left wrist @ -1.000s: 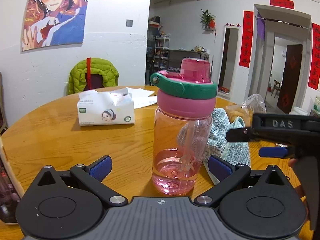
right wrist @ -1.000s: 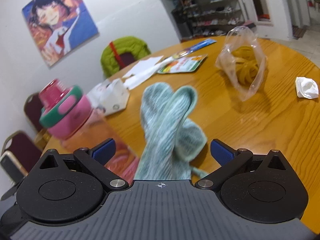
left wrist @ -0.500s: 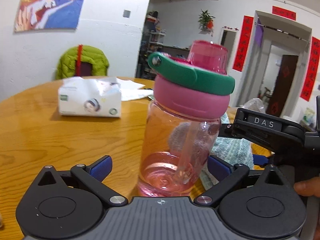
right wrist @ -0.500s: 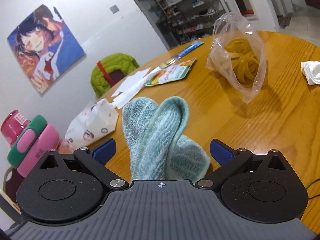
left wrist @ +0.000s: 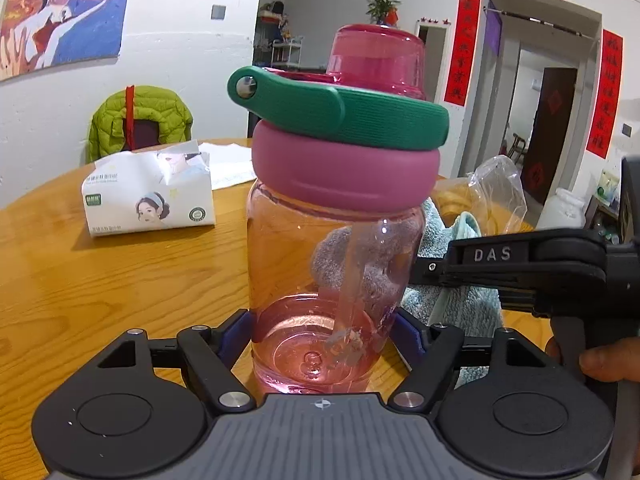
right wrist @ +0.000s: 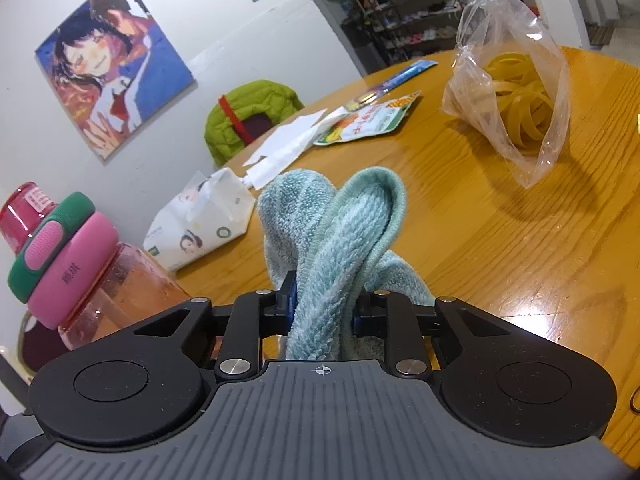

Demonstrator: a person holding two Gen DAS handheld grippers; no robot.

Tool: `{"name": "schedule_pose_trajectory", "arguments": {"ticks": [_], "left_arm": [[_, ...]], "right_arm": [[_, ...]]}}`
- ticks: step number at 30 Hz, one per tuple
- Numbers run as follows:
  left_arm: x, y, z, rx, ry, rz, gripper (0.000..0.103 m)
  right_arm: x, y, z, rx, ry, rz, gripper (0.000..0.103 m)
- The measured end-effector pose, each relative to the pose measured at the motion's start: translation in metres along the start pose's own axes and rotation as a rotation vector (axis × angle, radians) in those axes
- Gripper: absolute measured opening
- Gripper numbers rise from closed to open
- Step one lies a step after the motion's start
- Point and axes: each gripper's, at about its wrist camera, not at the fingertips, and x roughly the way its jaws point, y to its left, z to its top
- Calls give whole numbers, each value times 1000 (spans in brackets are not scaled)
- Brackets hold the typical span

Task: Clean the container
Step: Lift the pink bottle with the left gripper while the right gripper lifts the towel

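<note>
White "DAS" on right tool

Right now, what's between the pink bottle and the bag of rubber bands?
The blue towel, pinched in the right gripper, shown in the right wrist view.

Your left gripper's fingers vanish behind the bottle, hiding the contact. The bottle's base sinks behind the right gripper's body. The cloth covers your right fingers, and the picture's edge cuts your hand.
</note>
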Motion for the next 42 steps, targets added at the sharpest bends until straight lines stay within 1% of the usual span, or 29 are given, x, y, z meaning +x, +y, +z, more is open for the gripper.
{"name": "schedule_pose_trajectory", "arguments": {"ticks": [3, 6, 9, 11, 12, 16, 17, 18, 19, 21, 23, 24, 39, 40, 42], "left_arm": [[-2, 8, -7, -8, -39, -42, 73], [-4, 19, -9, -29, -52, -98, 73], [-4, 30, -9, -107, -54, -144, 72], [-4, 31, -9, -123, -55, -156, 72], [-4, 29, -10, -121, -56, -156, 72], [-5, 14, -11, -33, -55, -125, 72], [-5, 9, -11, -1, -54, -115, 72], [-5, 4, -11, 32, -53, -105, 73], [-5, 0, -12, 62, -58, -94, 72], [-4, -1, -12, 81, -53, -79, 72], [-5, 0, -13, 85, -52, -83, 72], [-6, 0, -13, 87, -52, -85, 72], [-6, -1, -12, 87, -54, -84, 72], [-5, 0, -12, 86, -54, -85, 72], [-5, 0, -12, 85, -53, -86, 72]], "right_arm": [[0, 9, 6, -19, -4, -1, 22], [4, 11, 10, 1, -21, 49, 22], [8, 4, 4, 13, -1, 66, 21], [4, -4, 4, 39, -14, 89, 22], [0, -10, 5, 75, -29, 141, 22], [-14, -39, 12, 298, -102, 488, 22], [-15, -44, 13, 351, -108, 578, 22], [-13, -48, 12, 397, -95, 654, 22], [-7, -49, 10, 425, -64, 671, 22], [7, -48, 6, 452, 19, 622, 23], [22, -48, 1, 478, 101, 573, 23], [26, -47, 0, 485, 124, 557, 23], [45, -40, -9, 498, 205, 450, 23], [46, -41, -7, 504, 201, 457, 23], [40, -42, -2, 510, 152, 518, 23]]}}
